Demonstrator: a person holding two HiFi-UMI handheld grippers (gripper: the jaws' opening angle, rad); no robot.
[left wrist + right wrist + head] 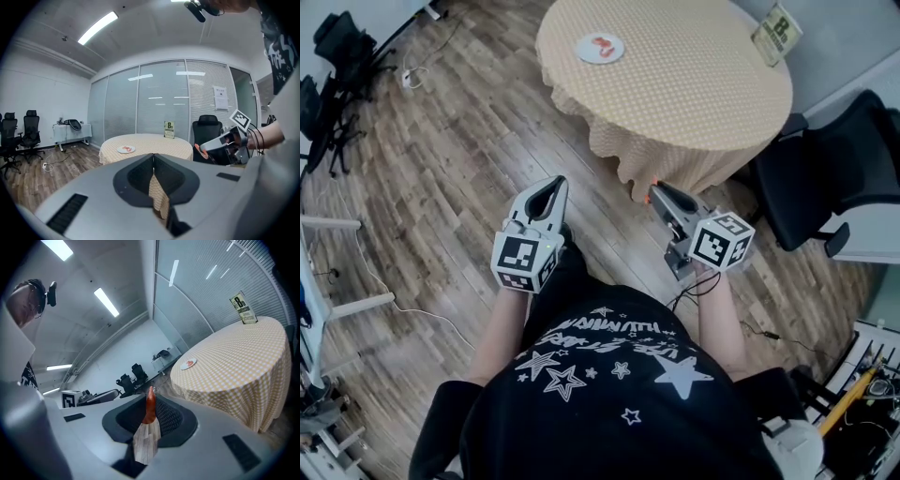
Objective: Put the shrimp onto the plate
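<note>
The task is partway done, as I judge it. The right gripper [657, 192] pinches 1 orange shrimp [150, 405] between its jaws, just short of the near edge of the round table [694, 84]. The plate [582, 49] lies on the table's far left part and already carries 1 red piece [602, 44]. What remains is the reach across the table and the release. The left gripper [551, 187], jaws pressed together on nothing, also hangs short of the table. A sign card [776, 34] at the table's far right edge and a black chair [839, 164] at its right block nothing.
</note>
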